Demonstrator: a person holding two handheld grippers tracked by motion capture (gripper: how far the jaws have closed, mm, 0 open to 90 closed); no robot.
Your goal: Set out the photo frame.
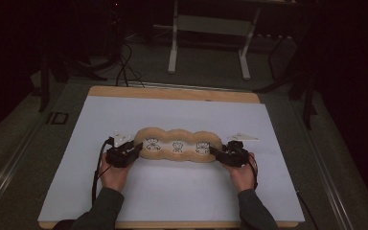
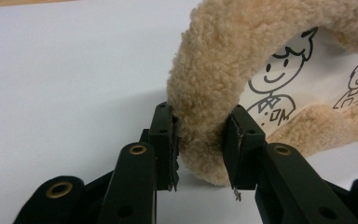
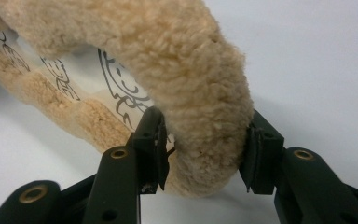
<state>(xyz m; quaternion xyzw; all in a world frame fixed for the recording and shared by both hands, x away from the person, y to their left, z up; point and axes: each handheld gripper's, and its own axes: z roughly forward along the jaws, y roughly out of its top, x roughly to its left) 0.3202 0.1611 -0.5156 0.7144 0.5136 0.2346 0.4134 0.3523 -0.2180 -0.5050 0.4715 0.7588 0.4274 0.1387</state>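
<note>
High view: a long three-lobed cushion [image 1: 177,146], tan fleece rim with a white middle and three line drawings [image 1: 176,146], lay crosswise on the white counter [image 1: 172,196], about mid-counter. The left tongs [image 1: 136,149] sat at its left end and the right tongs [image 1: 216,152] at its right end. The left hand [image 1: 114,175] and right hand [image 1: 242,175] came in from the near edge, level with each other. Left gripper view: the left tongs [image 2: 201,114] were clenched on the fleece rim of the cushion [image 2: 214,60], both pads against the pile, which pinched in between them; a drawn figure [image 2: 275,70] showed just inside the rim. Could not tell whether that end rested on the counter or hung a touch above it. Right gripper view: the right tongs [image 3: 206,120] were grasping the opposite end of the cushion [image 3: 168,46] the same way. The far pad was pressed in, the near pad touching, and the hold looked lighter than the left one. Step in hand, by my read: a two-ended hold on the cushion, set for a lift or shift. The next move would need both hands travelling together at matched height, grips kept firm since the fleece is soft and could slip, and no pulling apart so the middle doesn't sag or twist.
</note>
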